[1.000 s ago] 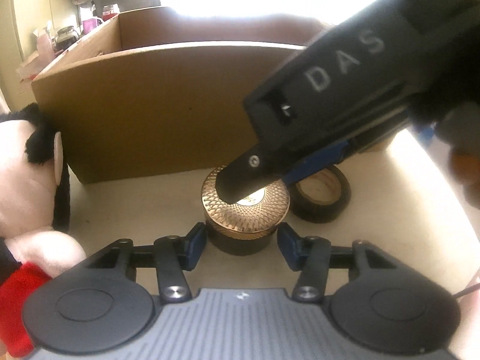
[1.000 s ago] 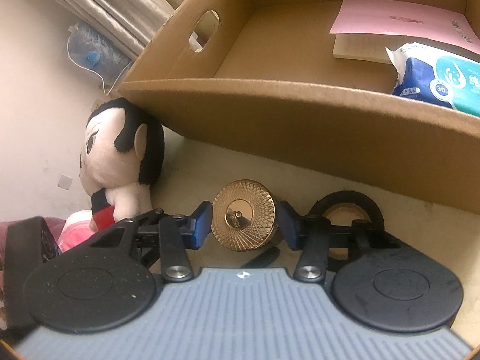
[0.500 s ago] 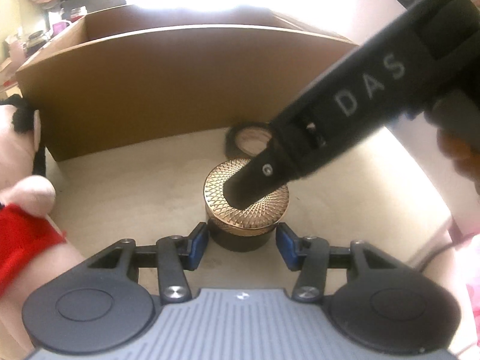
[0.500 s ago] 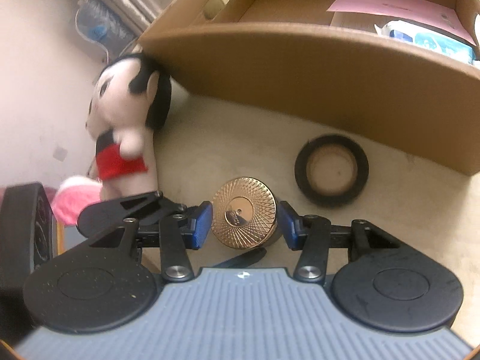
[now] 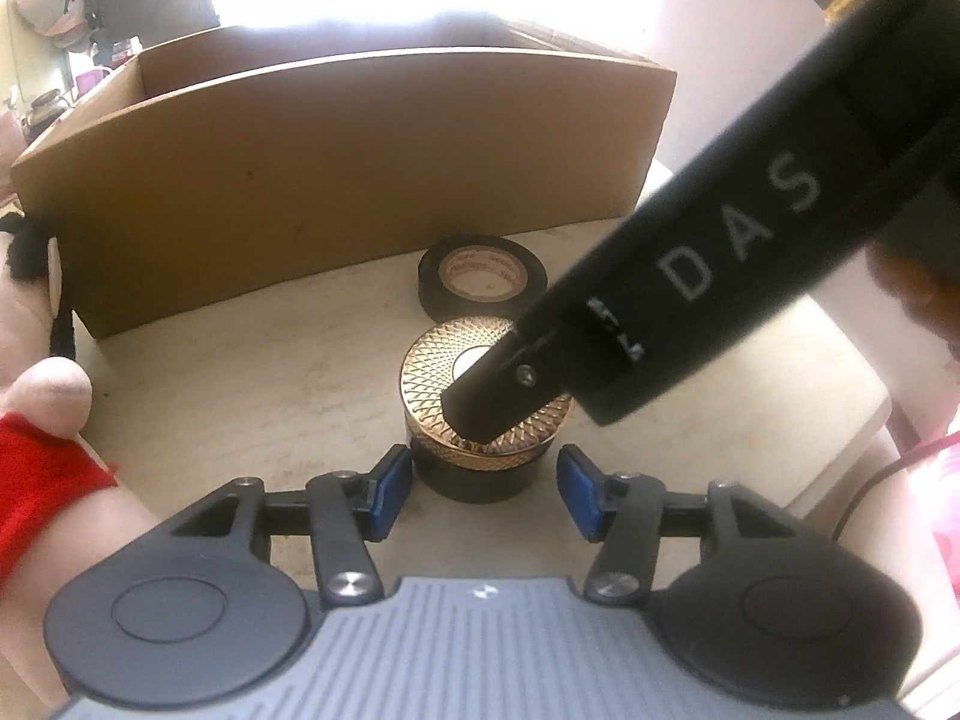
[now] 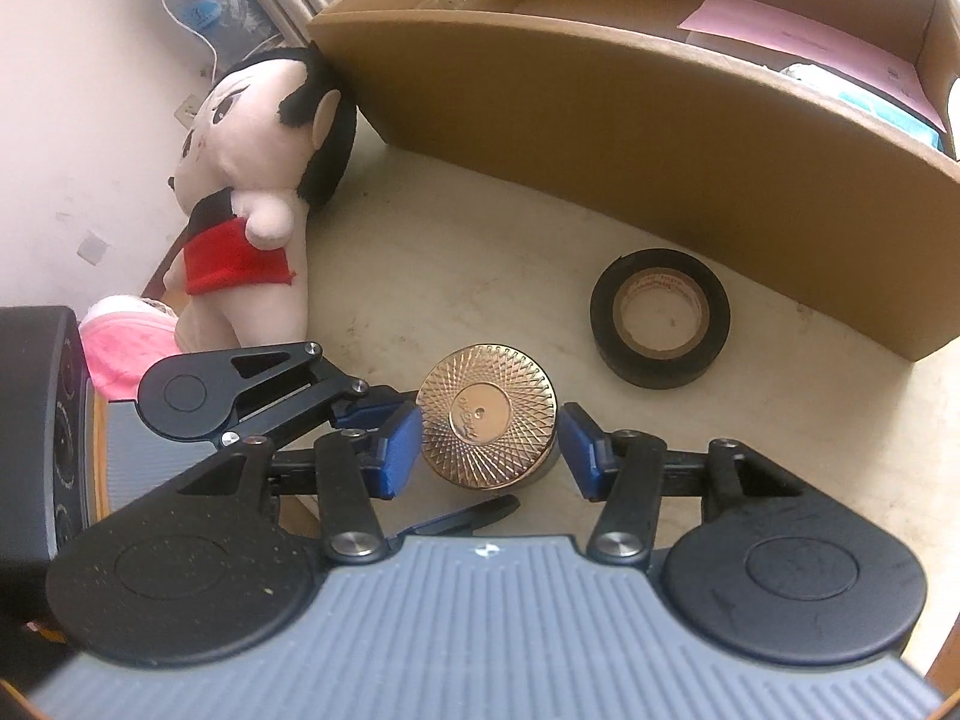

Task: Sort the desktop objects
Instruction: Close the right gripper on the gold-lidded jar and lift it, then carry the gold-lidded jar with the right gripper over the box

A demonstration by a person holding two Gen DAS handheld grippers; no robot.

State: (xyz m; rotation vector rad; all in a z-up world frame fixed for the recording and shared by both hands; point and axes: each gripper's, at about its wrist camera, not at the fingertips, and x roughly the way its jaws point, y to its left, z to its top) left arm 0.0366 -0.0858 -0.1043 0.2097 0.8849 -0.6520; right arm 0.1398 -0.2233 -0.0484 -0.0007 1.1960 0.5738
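- Jar (image 5: 474,456): short, dark body, gold patterned lid (image 6: 487,414). Stands upright on the beige table (image 5: 252,384), in front of the box (image 5: 336,180).
- Left gripper (image 5: 485,489): low over the table, level with the jar body. Blue pads (image 5: 390,489) flank the jar, 1 on each side. The left pad sits right at the jar wall; a visible gap on the right pad. Jaws spread, nothing clamped.
- Right gripper (image 6: 489,449): above the jar, looking down on the lid. In its own view the blue pads (image 6: 579,450) sit beside the lid rim, left one very close, right one with a sliver of gap. Jaws apart, not grasping.
- In the left view the right gripper's black finger reaches in from upper right, tip over the lid; contact cannot be told.
- In the right view the left gripper's linkage shows at left, beside the jar.
- Tape roll (image 6: 660,318): black, lying flat on the table, just behind the jar, close to the box front wall, touching neither.
- Box: brown cardboard, open top. Pink paper (image 6: 804,42) lies inside; a blue-white pack (image 6: 864,96) is partly visible behind the wall.
- Doll (image 6: 258,180): plush, black hair, red garment, at the box's left corner, head against the cardboard.
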